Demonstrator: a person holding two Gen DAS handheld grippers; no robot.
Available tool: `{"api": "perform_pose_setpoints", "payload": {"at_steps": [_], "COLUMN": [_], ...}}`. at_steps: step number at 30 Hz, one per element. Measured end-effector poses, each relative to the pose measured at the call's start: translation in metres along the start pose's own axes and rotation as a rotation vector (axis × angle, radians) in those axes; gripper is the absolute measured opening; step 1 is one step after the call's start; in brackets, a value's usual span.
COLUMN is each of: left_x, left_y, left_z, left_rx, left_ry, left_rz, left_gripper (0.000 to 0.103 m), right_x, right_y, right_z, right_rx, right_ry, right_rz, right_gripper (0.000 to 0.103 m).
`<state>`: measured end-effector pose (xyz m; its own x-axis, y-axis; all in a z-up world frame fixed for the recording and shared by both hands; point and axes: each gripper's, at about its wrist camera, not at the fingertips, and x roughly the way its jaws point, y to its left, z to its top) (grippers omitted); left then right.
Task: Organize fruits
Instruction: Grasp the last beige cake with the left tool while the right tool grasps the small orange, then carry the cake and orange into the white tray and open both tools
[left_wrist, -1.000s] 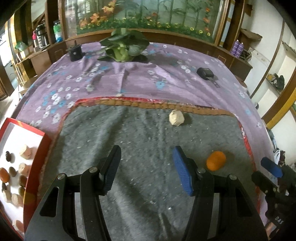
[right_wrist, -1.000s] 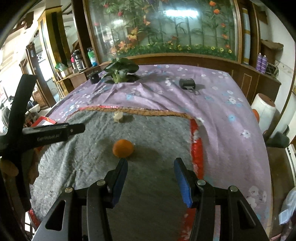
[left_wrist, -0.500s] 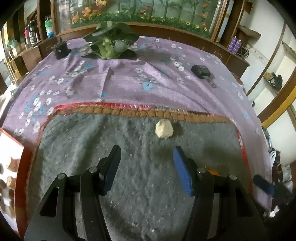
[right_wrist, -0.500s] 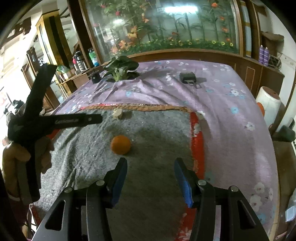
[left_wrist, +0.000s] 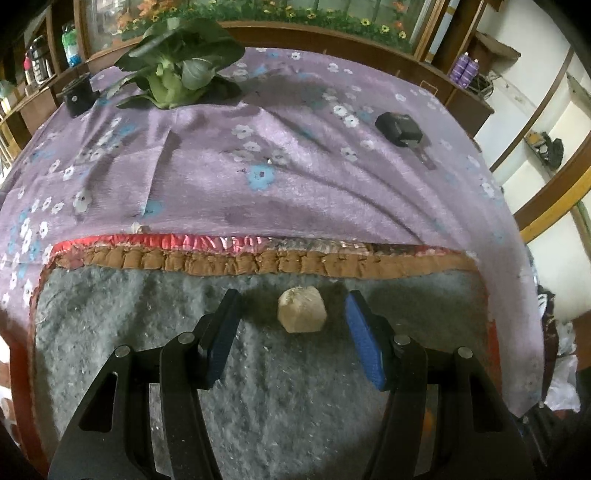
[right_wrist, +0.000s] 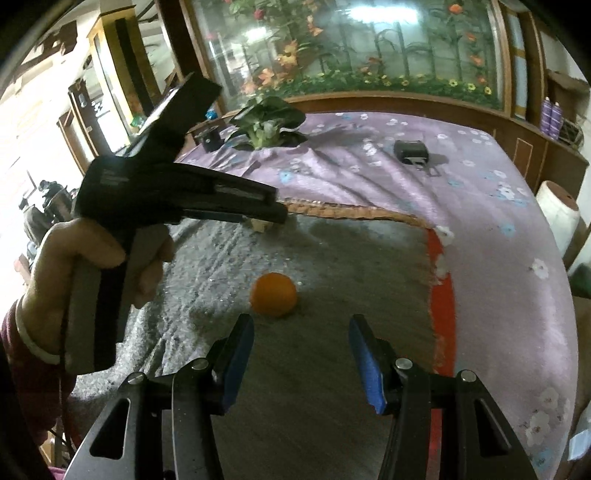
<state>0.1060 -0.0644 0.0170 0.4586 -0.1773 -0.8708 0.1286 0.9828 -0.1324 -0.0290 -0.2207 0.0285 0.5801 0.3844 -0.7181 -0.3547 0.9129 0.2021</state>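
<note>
A purple flowered cloth (left_wrist: 295, 177) is covering the big table, with a grey felt mat (left_wrist: 258, 406) lying over its near part. I am holding my left gripper (left_wrist: 291, 314) around a pale faceted fruit (left_wrist: 302, 309) near the mat's far edge; its jaws have just been closing but are not touching it. I am keeping my right gripper (right_wrist: 301, 332) parted and empty, just short of the orange fruit (right_wrist: 273, 294).
</note>
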Motion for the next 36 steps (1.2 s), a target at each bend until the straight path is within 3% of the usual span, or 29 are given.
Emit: {"api": "perform_pose_setpoints", "payload": {"at_steps": [2, 5, 12, 13, 15, 25, 36], "left_x": [0.0, -0.005, -0.029, -0.031, -0.037, -0.073, -0.105], "left_y": [0.0, 0.003, 0.013, 0.014, 0.018, 0.039, 0.069], "left_z": [-0.001, -0.003, -0.015, -0.016, -0.021, -0.061, -0.093], "left_rx": [0.02, 0.028, 0.027, 0.026, 0.022, 0.002, -0.047], "left_ry": [-0.022, -0.031, -0.074, -0.08, -0.093, -0.164, -0.199], "left_rz": [0.027, -0.006, 0.015, 0.021, 0.037, 0.148, 0.193], "left_gripper": [0.032, 0.022, 0.022, 0.022, 0.022, 0.022, 0.022], "right_x": [0.004, 0.01, 0.038, 0.042, 0.052, 0.031, 0.018], "right_y": [0.003, 0.008, 0.022, 0.022, 0.021, 0.035, 0.084], "right_z": [0.003, 0.006, 0.016, 0.018, 0.019, 0.017, 0.017], "right_rx": [-0.006, -0.018, -0.073, -0.075, -0.071, -0.042, -0.09], "right_ry": [0.001, -0.002, 0.028, 0.031, 0.051, -0.004, -0.029], "right_rz": [0.01, 0.031, 0.016, 0.012, 0.001, 0.012, 0.075], "right_gripper": [0.052, 0.052, 0.052, 0.049, 0.033, 0.033, 0.033]}}
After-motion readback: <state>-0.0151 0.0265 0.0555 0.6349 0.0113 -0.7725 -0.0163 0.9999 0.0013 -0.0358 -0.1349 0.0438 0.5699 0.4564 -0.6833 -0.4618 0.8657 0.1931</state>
